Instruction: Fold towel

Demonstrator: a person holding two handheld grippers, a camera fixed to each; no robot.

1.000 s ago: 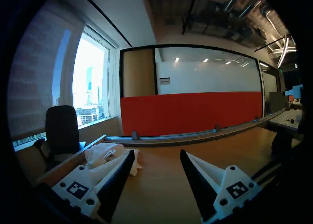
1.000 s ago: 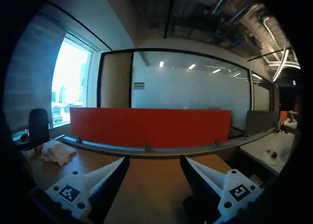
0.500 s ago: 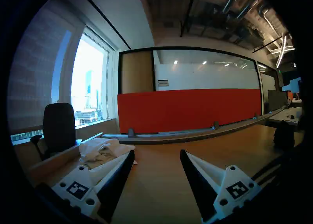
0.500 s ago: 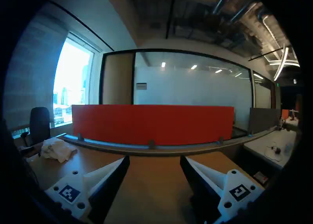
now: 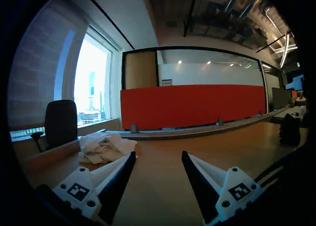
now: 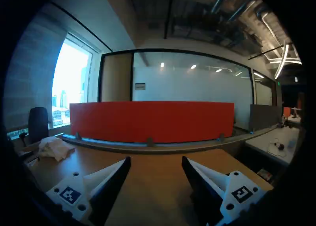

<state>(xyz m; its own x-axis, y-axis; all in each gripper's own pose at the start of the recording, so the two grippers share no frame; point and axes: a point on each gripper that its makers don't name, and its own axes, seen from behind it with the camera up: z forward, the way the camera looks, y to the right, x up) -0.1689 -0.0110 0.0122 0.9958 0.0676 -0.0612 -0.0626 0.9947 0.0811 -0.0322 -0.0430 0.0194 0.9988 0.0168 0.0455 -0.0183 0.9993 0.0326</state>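
A crumpled white towel lies on the wooden desk, just beyond my left finger in the left gripper view. My left gripper is open, low over the desk, with nothing between its fingers. In the right gripper view the same towel sits far off at the left end of the desk. My right gripper is open and holds nothing, well to the right of the towel.
A red divider panel runs along the desk's far edge. A black office chair stands by the window at the left. A dark object sits at the right of the desk. A white side desk lies to the right.
Both grippers have dropped lower toward the desk, so the desk surface looks flatter. The towel now sits closer and larger in the left gripper view. Both grippers stay open.
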